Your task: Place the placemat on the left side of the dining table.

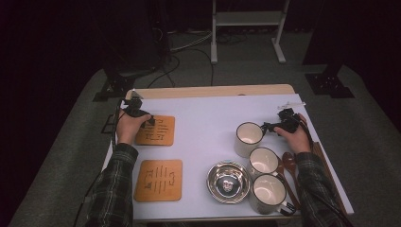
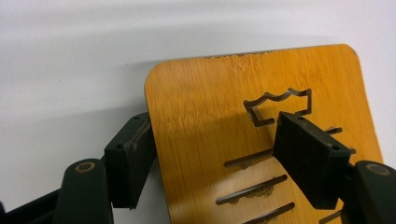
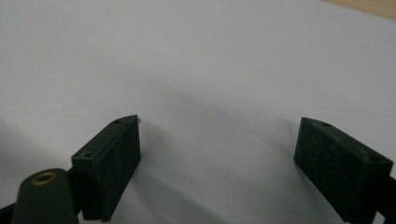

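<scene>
Together we count three mugs (image 1: 249, 136), two wooden coasters (image 1: 159, 180), one steel bowl (image 1: 228, 181) on the white surface (image 1: 203, 127). Left claw (image 2: 210, 154) gapes astride the far coaster's (image 2: 224, 121) edge; right claw (image 3: 219, 163) gapes over bare surface beside the far mug.

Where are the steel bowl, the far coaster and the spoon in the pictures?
Steel bowl (image 1: 228, 182): high view, on the middle of its inner bottom.
Far coaster (image 1: 162, 131): high view, on its bare wooden face, right of the left gripper.
Spoon (image 1: 289, 161): high view, on its dark wooden bowl end.
</scene>
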{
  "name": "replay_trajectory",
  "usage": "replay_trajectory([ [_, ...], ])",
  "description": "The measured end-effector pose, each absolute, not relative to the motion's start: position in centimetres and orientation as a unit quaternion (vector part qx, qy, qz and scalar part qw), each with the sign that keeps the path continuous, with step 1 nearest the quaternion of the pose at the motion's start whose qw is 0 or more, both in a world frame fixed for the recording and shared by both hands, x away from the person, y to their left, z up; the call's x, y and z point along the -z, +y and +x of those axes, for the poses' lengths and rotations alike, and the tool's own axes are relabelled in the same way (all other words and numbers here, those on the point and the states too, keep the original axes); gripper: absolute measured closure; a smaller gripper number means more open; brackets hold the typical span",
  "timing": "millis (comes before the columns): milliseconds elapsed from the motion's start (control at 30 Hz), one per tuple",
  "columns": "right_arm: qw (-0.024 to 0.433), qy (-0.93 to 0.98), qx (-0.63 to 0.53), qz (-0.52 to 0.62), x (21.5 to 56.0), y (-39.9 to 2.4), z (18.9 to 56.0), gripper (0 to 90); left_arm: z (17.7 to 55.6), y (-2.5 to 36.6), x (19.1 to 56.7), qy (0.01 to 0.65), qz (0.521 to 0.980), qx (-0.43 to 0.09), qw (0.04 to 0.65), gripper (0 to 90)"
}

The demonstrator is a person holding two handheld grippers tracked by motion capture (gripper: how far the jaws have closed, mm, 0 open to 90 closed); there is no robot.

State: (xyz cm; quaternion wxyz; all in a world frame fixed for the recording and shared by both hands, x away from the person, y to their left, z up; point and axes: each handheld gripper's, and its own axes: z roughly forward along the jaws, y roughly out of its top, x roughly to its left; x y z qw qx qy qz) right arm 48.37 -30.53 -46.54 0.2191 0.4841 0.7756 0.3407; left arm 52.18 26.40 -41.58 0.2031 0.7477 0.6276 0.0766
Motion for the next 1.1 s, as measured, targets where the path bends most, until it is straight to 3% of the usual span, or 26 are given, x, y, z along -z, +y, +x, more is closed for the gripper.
replay_trajectory([
  [600, 0.219, 0.776, -0.341, 0.484, 46.5, -30.5, 48.4, 13.4, 51.9, 26.4, 41.5, 0.615, 0.757, -0.085, 0.204, 27.3],
  [1100, 0.218, 0.775, -0.341, 0.485, 46.6, -30.5, 48.4, 13.2, 51.0, 24.6, 40.4, 0.568, 0.783, -0.082, 0.238, 17.2],
])
